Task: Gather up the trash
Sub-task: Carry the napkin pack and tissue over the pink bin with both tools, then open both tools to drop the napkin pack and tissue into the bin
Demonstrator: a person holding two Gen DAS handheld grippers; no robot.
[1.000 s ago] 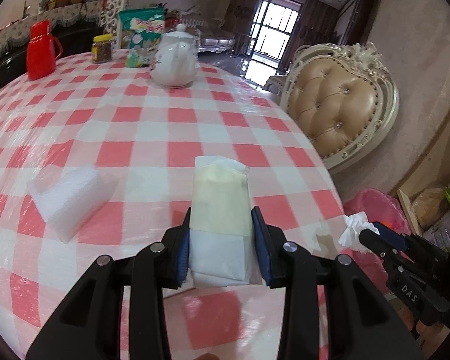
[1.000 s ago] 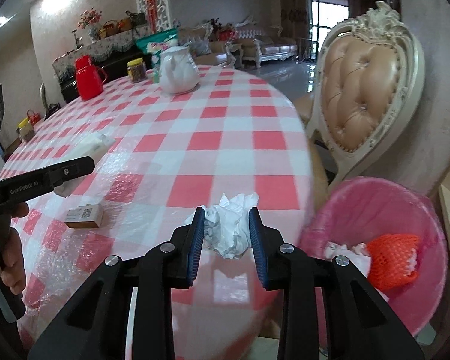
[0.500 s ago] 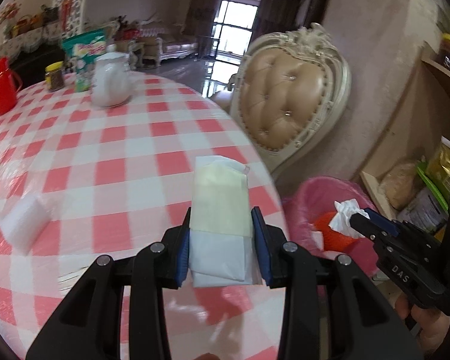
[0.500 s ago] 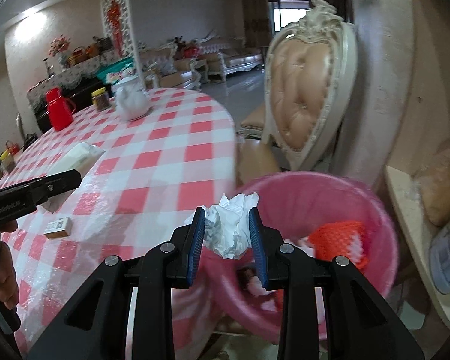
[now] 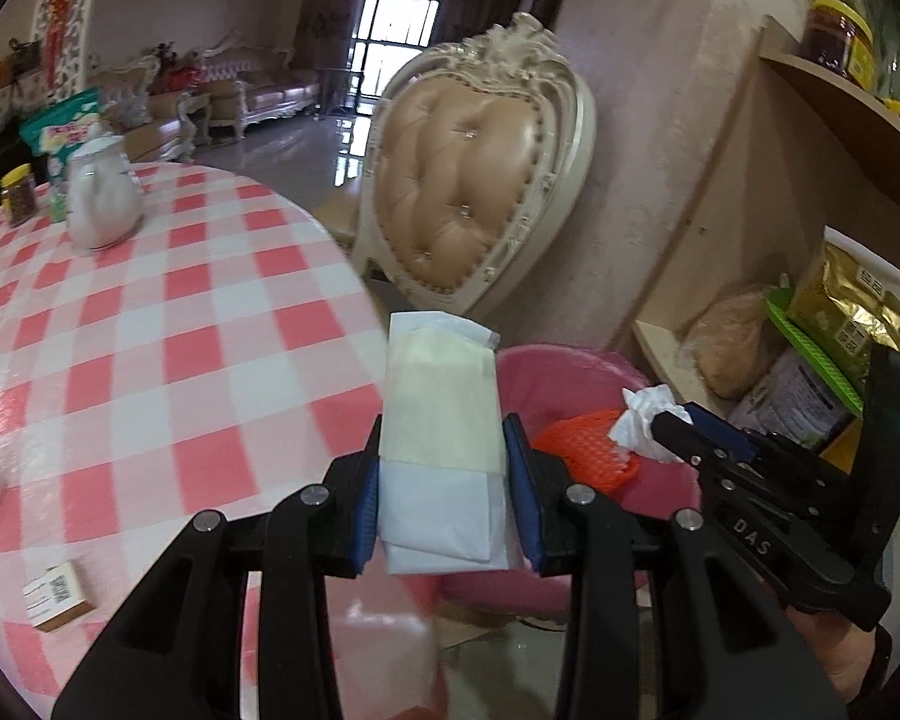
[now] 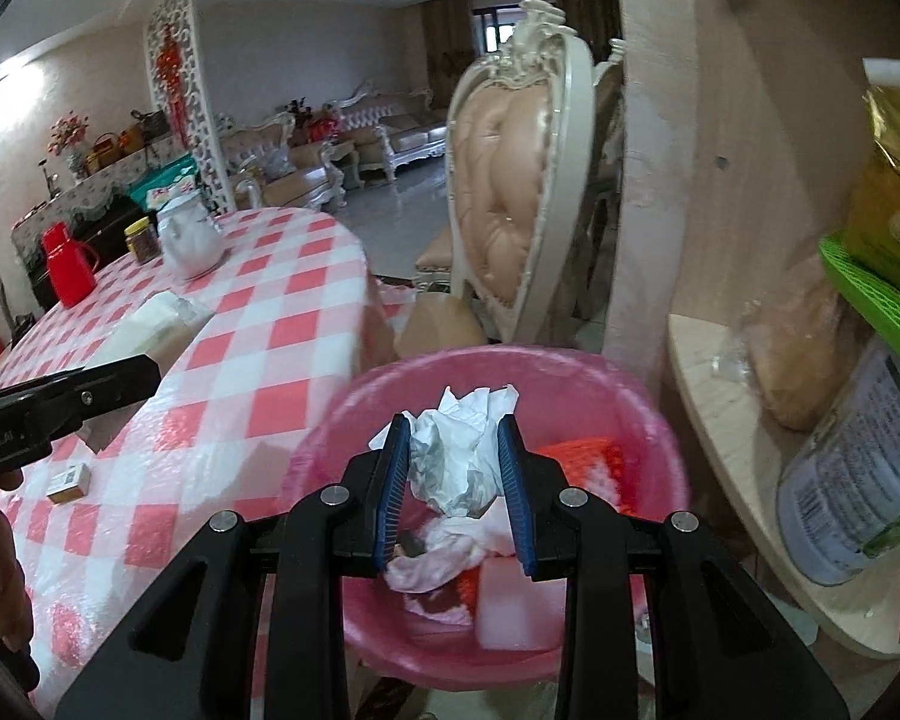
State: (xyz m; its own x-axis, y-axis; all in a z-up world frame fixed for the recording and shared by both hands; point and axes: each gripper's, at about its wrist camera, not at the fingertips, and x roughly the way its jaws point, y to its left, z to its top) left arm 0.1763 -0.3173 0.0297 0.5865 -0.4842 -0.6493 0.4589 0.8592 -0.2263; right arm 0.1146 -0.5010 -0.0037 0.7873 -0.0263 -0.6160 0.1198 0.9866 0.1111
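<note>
Two grippers each carry a piece of trash. The left gripper has its fingers clenched on a flat white-and-cream paper packet, held upright past the edge of the counter with its red-checked cloth. The right gripper has its fingers clamped on a crumpled white tissue, directly above the pink trash bin. That bin (lined with a pink bag) already holds an orange foam net and pale scraps. A small cardboard box lies on the counter near its edge, and a white teapot stands far back. A tufted chair stands beside the bin.
</note>
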